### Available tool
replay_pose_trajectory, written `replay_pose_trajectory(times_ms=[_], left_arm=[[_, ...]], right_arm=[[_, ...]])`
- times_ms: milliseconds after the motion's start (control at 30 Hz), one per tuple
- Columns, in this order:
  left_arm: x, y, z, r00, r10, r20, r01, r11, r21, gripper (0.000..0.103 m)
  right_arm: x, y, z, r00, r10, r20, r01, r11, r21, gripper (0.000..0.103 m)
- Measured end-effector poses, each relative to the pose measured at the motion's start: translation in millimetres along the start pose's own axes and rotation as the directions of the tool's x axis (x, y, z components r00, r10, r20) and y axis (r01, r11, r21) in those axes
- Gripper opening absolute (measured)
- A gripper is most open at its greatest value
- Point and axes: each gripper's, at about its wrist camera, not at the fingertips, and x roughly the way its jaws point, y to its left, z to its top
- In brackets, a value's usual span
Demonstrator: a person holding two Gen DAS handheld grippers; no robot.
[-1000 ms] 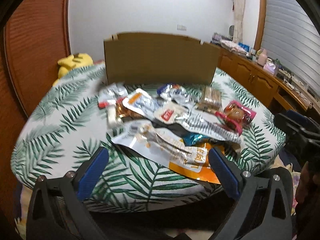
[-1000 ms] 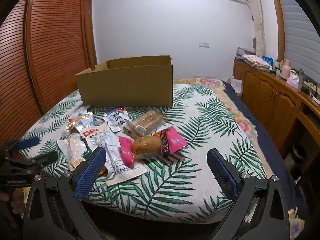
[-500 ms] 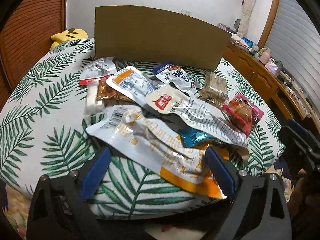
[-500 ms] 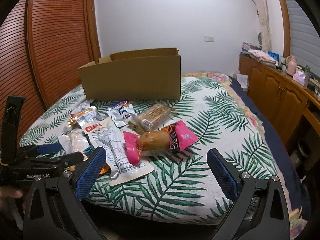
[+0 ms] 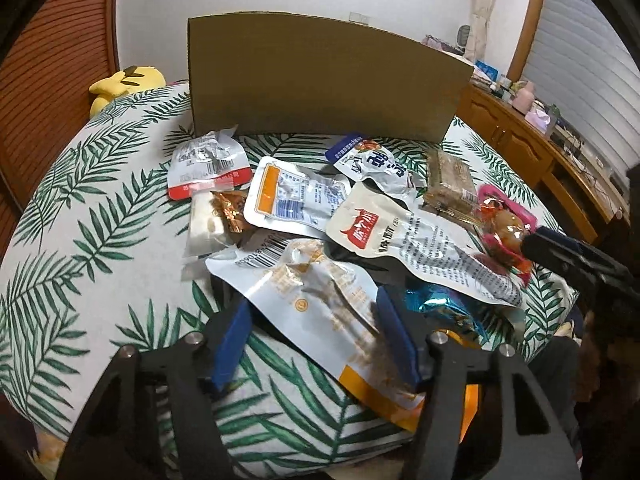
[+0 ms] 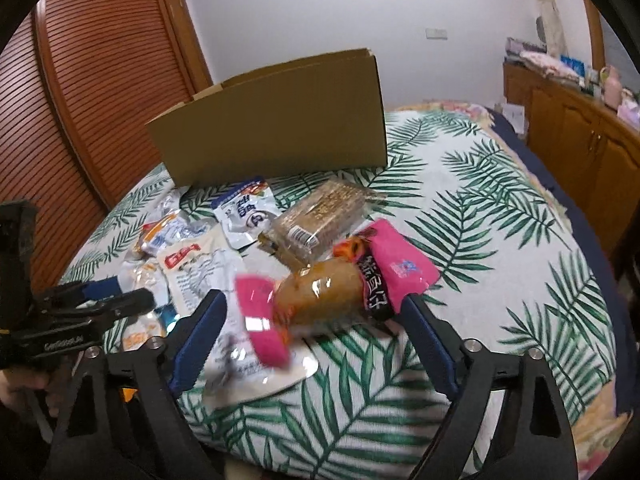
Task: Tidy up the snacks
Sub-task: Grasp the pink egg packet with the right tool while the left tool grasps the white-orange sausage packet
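Several snack packets lie in a heap on the palm-leaf bed cover (image 6: 500,260), in front of an open-topped cardboard box (image 5: 320,80) (image 6: 280,128). My left gripper (image 5: 312,340) is low over the heap's near edge. Its jaws are closing with a silver-and-orange pouch (image 5: 320,304) between the blue pads, which do not visibly press it. My right gripper (image 6: 314,340) straddles a pink packet (image 6: 332,292) holding a brown snack. Its jaws are closing too, both pads just short of the packet's ends. The left gripper (image 6: 124,294) also shows at the left of the right wrist view.
Other packets: a white pouch with a red logo (image 5: 384,232), a blue-and-white pouch (image 5: 372,160), a clear-wrapped bar (image 6: 320,220), a red-edged silver pouch (image 5: 204,168). A yellow plush toy (image 5: 124,84) lies at the back left. Wooden cabinets (image 6: 580,140) stand right, slatted doors (image 6: 100,80) left.
Both grippers have moved forward and down onto the heap. The left jaws have narrowed around the silver-and-orange pouch, and the right jaws have narrowed a little around the pink packet.
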Motion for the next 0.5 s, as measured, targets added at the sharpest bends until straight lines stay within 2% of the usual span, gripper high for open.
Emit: replay_pose_trajectory(times_ms=[167,333,433,500], left_arm=[[5,-5,3,1.0,0.021,-0.007,-0.021,1.0,0.019,0.067],[10,-13,4,0.999,0.048,-0.012,-0.047,0.997,0.053,0.071],[10,-13,3,0.999,0.048,-0.01,-0.047,0.996,0.08,0.07],[7,-9,2,0.999,0.035,-0.011,-0.034,0.995,0.095,0.065]], right_arm=[[17,-4,9,0.999,-0.036,-0.026,0.036,0.999,-0.004,0.077],[31,-11,7,0.996,-0.064,-0.065,0.062,0.997,-0.036,0.061],[31,-13,8,0.996,-0.06,-0.062,0.057,0.997,-0.051,0.06],[31,-12,8,0.996,-0.061,-0.064,0.057,0.996,-0.064,0.06]])
